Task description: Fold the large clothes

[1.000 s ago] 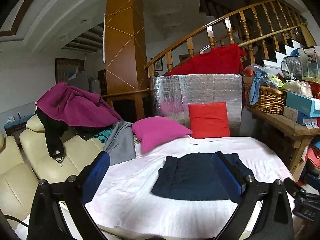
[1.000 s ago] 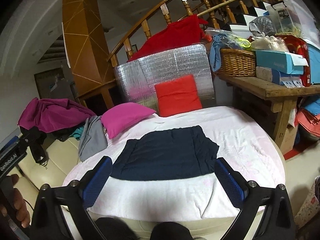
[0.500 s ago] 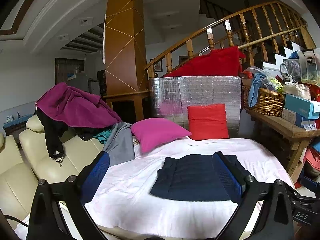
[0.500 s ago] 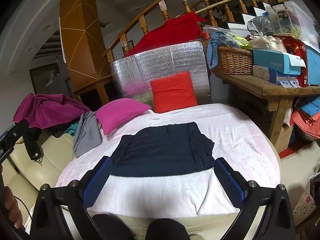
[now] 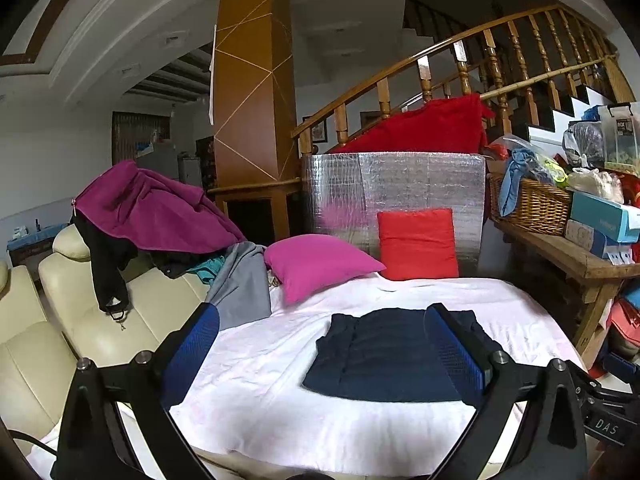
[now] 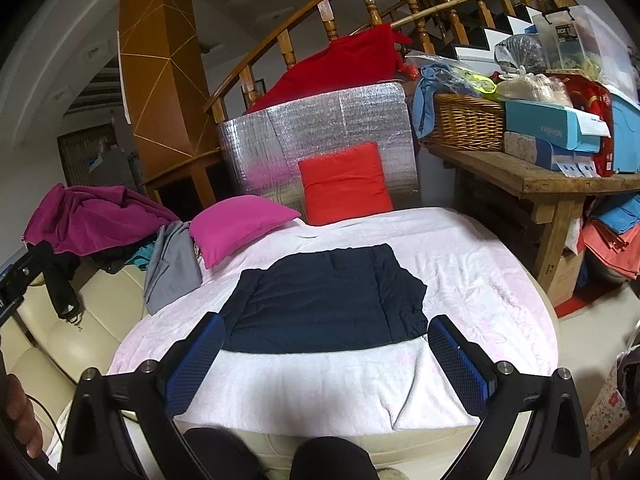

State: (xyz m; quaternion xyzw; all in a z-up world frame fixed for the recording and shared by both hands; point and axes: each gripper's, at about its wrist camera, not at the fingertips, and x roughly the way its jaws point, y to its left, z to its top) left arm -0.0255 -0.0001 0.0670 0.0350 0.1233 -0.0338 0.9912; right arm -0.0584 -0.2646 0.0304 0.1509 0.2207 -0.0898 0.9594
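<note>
We hold both grippers up in the air on the near side of the bed, aimed across it toward the far wall. The left gripper has its blue-padded fingers spread wide with nothing between them, and the right gripper is spread just as wide and empty. The folded dark navy garment lies flat on the pale pink bedcover, about the middle of the bed, touched by neither gripper. In the left wrist view the right-hand finger covers part of the garment's right edge, so we cannot see that side whole. Beyond it, a magenta pillow and a red cushion sit at the far end, against a silver foil panel. A heap of clothes on the cream sofa to the left is too tangled for us to sort out, beyond a magenta piece on top
</note>
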